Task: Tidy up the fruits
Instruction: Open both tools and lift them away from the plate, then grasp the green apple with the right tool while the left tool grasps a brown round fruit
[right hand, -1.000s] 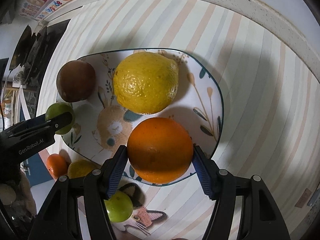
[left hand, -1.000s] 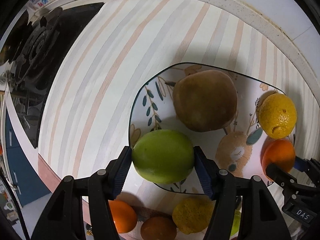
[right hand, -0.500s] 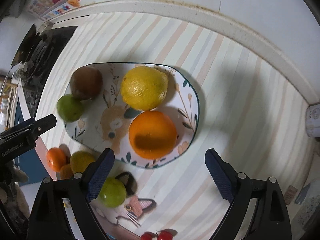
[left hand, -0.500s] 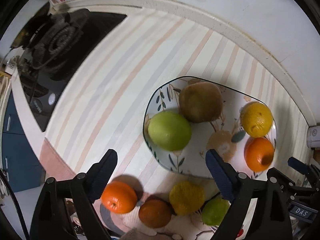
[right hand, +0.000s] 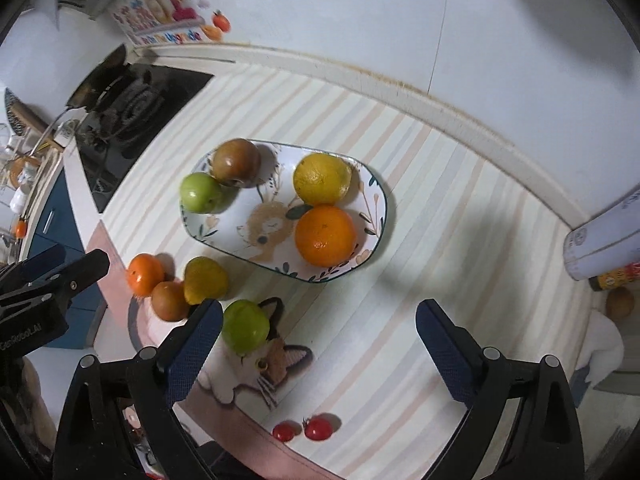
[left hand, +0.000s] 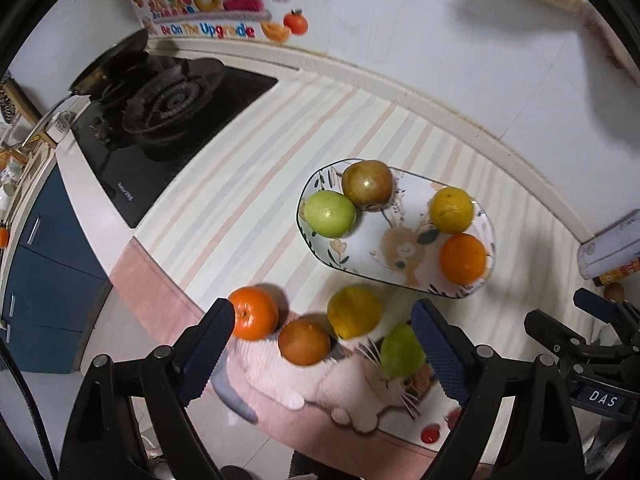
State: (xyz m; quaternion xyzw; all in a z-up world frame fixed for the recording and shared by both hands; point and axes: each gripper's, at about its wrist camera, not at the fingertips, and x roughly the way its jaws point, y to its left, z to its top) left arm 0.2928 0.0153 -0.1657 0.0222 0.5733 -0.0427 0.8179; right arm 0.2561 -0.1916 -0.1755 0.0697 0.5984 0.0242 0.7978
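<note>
Beyond both tongs: plate (right hand: 378,196) of fruit; left gripper (left hand: 322,344) released, right gripper (right hand: 318,338) opening, empty.

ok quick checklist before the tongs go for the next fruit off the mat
1. Left tongs empty: ok, open with nothing gripped.
2. Right tongs empty: ok, jaws opening, nothing between them.
3. Room on the plate: ok, bare middle among the green fruit, brown fruit, lemon and orange.
4. Loose fruits reachable: ok, small orange, brown-orange fruit, yellow fruit and green one lie on the mat.
5. Loose fruits well spaced: not ok, they sit bunched together.
6. Fruits lying still: cannot tell, view blurred.
</note>
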